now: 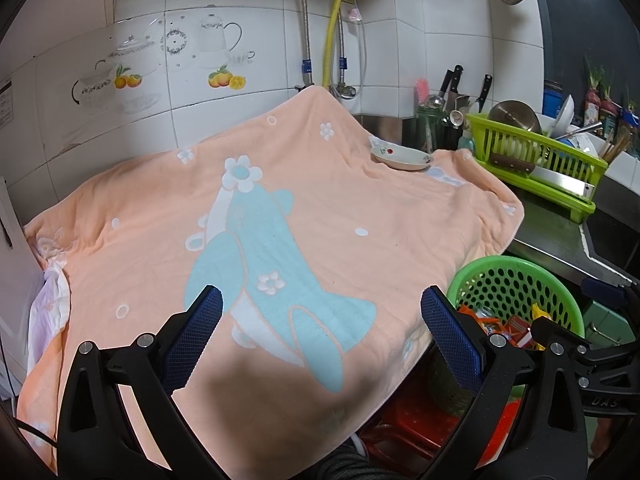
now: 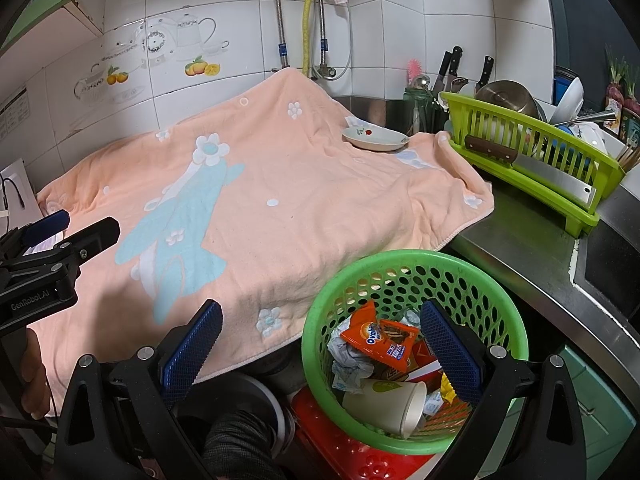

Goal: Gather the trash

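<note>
A round green basket point(image 2: 400, 270) stands below the counter's front edge and holds an orange snack wrapper point(image 2: 374, 338), a paper cup point(image 2: 386, 402), crumpled tissue point(image 2: 348, 354) and other packets. My right gripper point(image 2: 320, 332) hangs open just above it, nothing between its blue pads. The same basket point(image 1: 516, 272) shows at the right of the left wrist view. My left gripper point(image 1: 322, 316) is open over the peach towel point(image 1: 280, 220) that covers the counter. A small white dish point(image 2: 374, 138) rests on the towel's far right corner; the dish point(image 1: 402, 158) looks empty.
A lime dish rack point(image 2: 532, 152) with a cleaver, pots and bowls stands on the steel counter at right. Knives and utensils point(image 2: 448, 76) sit in the back corner. A red stool point(image 2: 340, 448) is under the basket. The left gripper's body point(image 2: 48, 256) is at the far left.
</note>
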Tool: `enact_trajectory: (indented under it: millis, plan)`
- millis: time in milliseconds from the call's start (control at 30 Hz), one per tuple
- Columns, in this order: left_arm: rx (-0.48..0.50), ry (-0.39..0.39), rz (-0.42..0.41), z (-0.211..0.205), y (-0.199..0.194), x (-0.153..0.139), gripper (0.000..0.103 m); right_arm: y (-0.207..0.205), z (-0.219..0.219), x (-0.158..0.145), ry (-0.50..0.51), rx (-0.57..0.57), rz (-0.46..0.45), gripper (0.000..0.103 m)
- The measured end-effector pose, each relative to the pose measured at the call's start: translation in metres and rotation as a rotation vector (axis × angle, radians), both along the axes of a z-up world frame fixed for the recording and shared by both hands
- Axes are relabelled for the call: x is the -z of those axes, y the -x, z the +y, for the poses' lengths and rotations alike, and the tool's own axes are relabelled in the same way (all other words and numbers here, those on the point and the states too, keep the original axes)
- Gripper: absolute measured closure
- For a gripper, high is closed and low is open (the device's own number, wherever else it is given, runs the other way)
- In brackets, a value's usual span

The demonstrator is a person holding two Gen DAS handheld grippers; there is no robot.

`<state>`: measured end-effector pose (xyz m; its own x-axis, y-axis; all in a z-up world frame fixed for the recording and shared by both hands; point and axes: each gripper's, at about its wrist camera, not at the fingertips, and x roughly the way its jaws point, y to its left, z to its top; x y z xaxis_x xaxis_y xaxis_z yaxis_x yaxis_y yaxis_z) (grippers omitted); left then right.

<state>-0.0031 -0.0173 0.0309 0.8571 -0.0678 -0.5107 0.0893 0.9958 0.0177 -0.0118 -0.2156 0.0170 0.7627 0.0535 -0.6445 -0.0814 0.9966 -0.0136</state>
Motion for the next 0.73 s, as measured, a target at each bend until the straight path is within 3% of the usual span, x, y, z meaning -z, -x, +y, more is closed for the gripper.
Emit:
enact_trajectory:
  millis: [733]
  plan:
    - [-0.008,-0.009,-0.002,-0.0011,-0.0014,0.0006,0.005,0.0002,0.0025,-0.001,-0.004,0.001,0.003,0.007]
